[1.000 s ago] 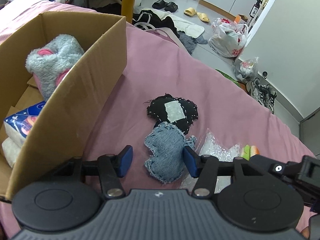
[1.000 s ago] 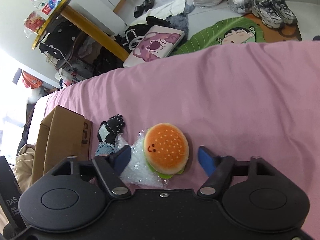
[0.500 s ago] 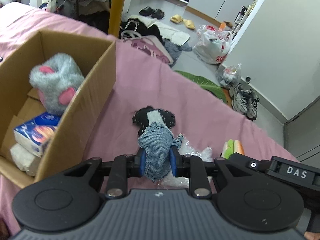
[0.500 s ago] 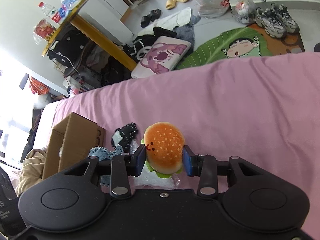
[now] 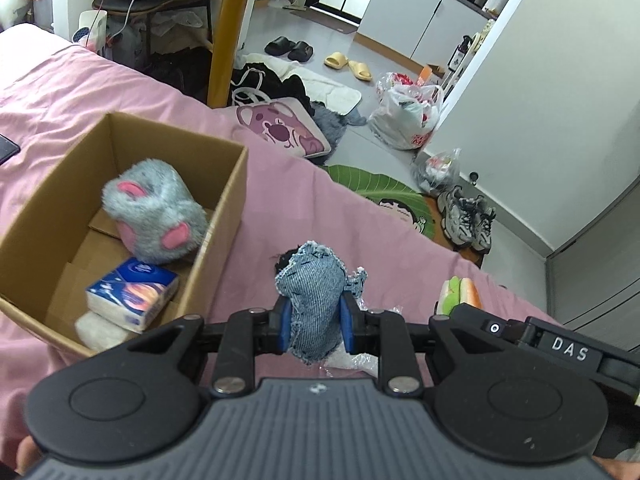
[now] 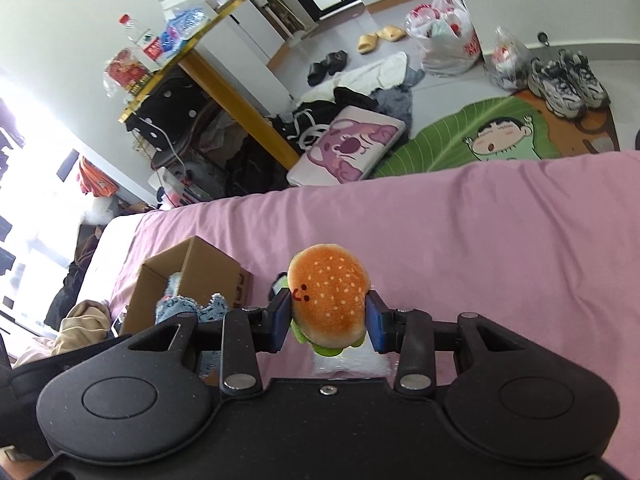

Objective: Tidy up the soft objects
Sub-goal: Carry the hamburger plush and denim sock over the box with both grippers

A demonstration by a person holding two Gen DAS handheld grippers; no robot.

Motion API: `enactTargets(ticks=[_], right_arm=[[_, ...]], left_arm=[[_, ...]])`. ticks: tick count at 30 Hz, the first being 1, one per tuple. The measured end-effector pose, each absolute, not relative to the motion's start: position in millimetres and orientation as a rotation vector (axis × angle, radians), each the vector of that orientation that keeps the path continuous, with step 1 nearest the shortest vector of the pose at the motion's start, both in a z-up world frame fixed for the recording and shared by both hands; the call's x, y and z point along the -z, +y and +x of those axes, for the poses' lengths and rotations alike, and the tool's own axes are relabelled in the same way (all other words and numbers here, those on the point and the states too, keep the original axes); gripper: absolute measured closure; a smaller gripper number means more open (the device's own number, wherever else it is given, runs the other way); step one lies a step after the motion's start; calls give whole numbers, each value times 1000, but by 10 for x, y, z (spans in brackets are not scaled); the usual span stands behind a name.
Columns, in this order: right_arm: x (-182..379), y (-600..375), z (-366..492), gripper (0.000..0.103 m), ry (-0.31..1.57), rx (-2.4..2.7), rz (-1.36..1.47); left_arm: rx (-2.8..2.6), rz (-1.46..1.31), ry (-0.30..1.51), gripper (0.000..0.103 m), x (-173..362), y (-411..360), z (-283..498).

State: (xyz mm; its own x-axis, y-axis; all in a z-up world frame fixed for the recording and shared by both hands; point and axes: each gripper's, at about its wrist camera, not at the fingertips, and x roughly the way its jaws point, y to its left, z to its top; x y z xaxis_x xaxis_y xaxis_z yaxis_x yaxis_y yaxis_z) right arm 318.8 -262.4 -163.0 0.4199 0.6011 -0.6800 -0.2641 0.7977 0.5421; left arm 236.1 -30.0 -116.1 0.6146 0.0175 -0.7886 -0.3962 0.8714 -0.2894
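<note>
Here, two handheld grippers over a pink bed (image 5: 360,216). Left gripper (image 5: 314,322) clamped on a denim toy (image 5: 316,300), lifted clear of the sheet, just right of an open cardboard box (image 5: 224,216). Right gripper (image 6: 329,322) clamped on a burger plush (image 6: 328,300), also raised above the bed, farther from the box (image 6: 216,264) than the denim toy (image 6: 188,304). Inside the box already: a grey fluffy toy (image 5: 156,208) with pink patches, a blue tissue pack (image 5: 132,294), and something white beneath it, too hidden to name. On the bed below the grippers, a scrap of clear plastic wrap (image 5: 354,360). A dark shape behind the denim toy, possibly part of it, hard to tell. Judged as past halfway: several soft things boxed, two more gripped and in the air. Left to do, most likely: carrying both over the box rim and letting go, the denim toy nearer and probably first.
</note>
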Motion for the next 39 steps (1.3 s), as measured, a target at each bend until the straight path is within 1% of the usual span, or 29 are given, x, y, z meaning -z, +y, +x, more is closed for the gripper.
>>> enactTargets(ticks=[8,21,39], right_arm=[[1531,-2485,3086,65,972,-581,350],[1317,-2239,2900,65,925,-618,283],[1292,-1838,2769,65,916,-640,201]], left_arm=[[-270,-468,843,80,943,-80,2187],[-328,-477,809,79,801,429,1953],[-418,-543,800,79,979,1011,1837]])
